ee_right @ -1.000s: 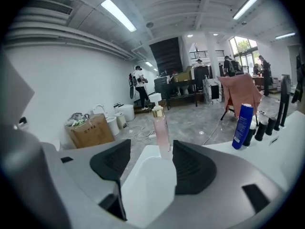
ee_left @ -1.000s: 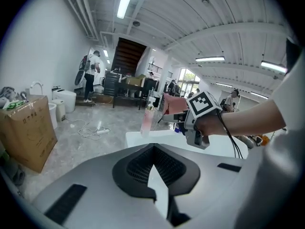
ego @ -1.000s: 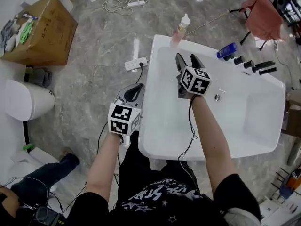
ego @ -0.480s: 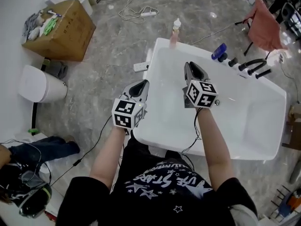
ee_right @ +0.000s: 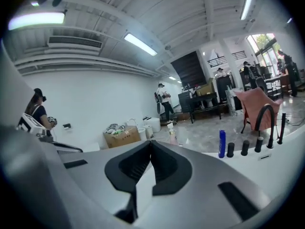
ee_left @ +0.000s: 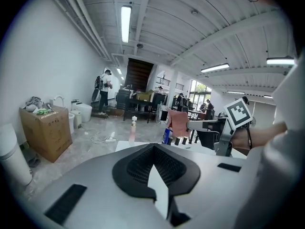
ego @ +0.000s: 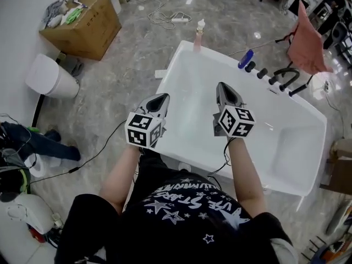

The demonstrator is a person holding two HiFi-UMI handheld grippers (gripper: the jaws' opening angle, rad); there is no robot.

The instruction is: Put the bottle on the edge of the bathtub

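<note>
Head view: we locate the pink bottle (ego: 198, 36) standing upright on the far corner of the rim of the bathtub (ego: 171, 64), well apart from both grippers. Further along that rim we note a blue bottle (ego: 246, 58) beside the black tap knobs (ego: 258, 70). We hold the left gripper (ego: 162, 97) near the tub's left edge, jaws together and empty. We hold the right gripper (ego: 223, 86) over the basin; its jaws have just been closing and meet with nothing between them. A cardboard box (ego: 82, 21) sits on the floor, well apart.
</note>
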